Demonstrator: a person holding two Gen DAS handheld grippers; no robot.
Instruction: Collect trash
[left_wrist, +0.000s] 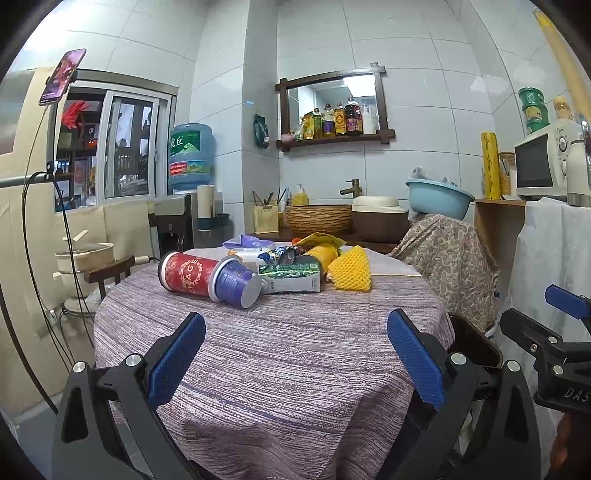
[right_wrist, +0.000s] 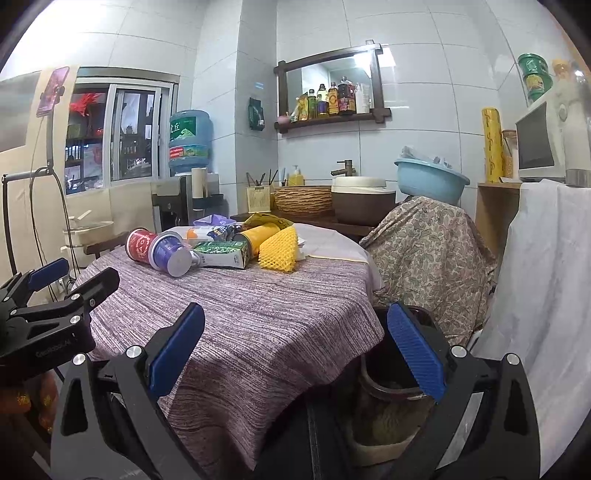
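Both claws hang spread and empty over the near edge of the tabletop (left_wrist: 280, 350): the left claw (left_wrist: 295, 354) above the striped cloth, the right claw (right_wrist: 295, 354) beside the tabletop's right edge, over a dark bin (right_wrist: 399, 384). The trash lies clustered at the far edge: a red cup (left_wrist: 184, 275) touching a blue cup (left_wrist: 236, 282), a green carton (left_wrist: 291, 278), a yellow can (left_wrist: 319, 256) and a yellow foam net (left_wrist: 351, 273).

Left wrist: near the table (left_wrist: 280, 354) edge, facing across it.
Right wrist: nearby, further right, same direction.
Shared: table (right_wrist: 258, 314) top.
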